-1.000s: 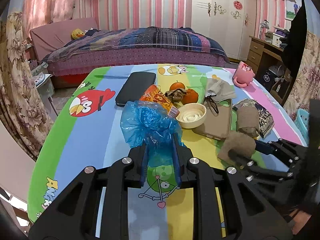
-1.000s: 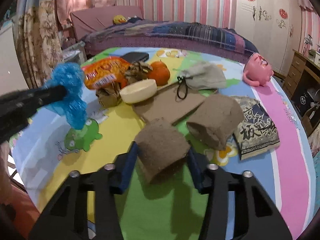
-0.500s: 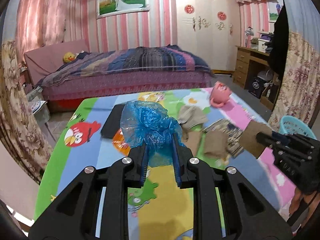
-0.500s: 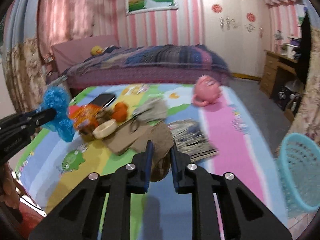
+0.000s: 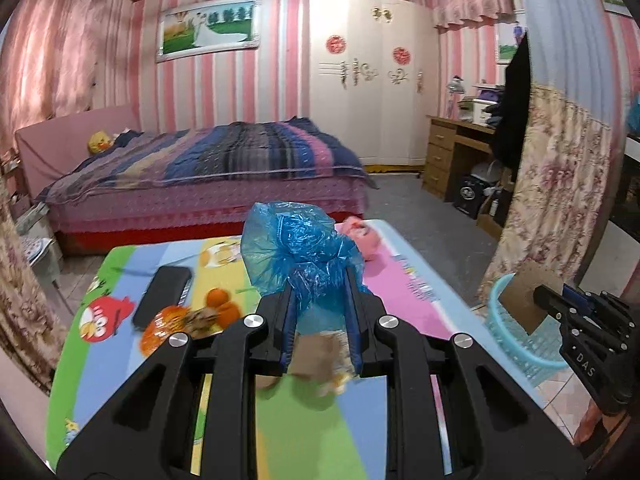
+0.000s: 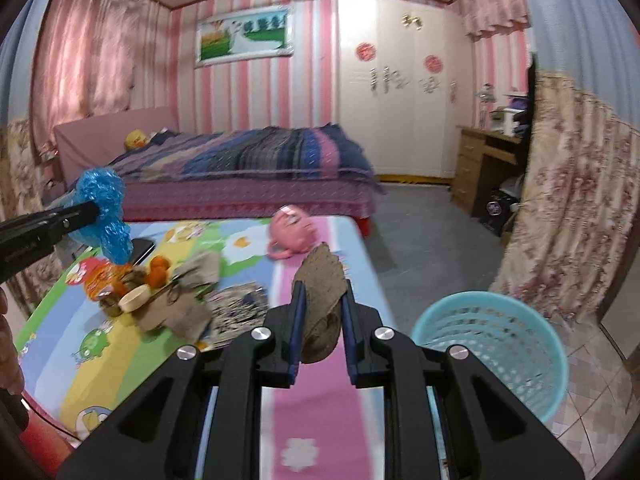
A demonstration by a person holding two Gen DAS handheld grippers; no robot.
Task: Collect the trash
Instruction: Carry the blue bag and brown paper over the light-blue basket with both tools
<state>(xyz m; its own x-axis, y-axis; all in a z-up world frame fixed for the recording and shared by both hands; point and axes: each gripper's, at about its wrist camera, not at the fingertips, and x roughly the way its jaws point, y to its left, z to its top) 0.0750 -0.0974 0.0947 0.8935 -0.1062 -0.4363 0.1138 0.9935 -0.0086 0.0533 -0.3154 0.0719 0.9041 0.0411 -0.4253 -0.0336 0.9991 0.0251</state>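
brown cardboard scrap (image 6: 322,280) upright, tip skyward, in right gripper (image 6: 320,308)

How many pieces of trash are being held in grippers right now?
2. A blue plastic bag is clamped in the left gripper above the table; a brown cardboard piece is clamped in the right gripper, near the blue basket.
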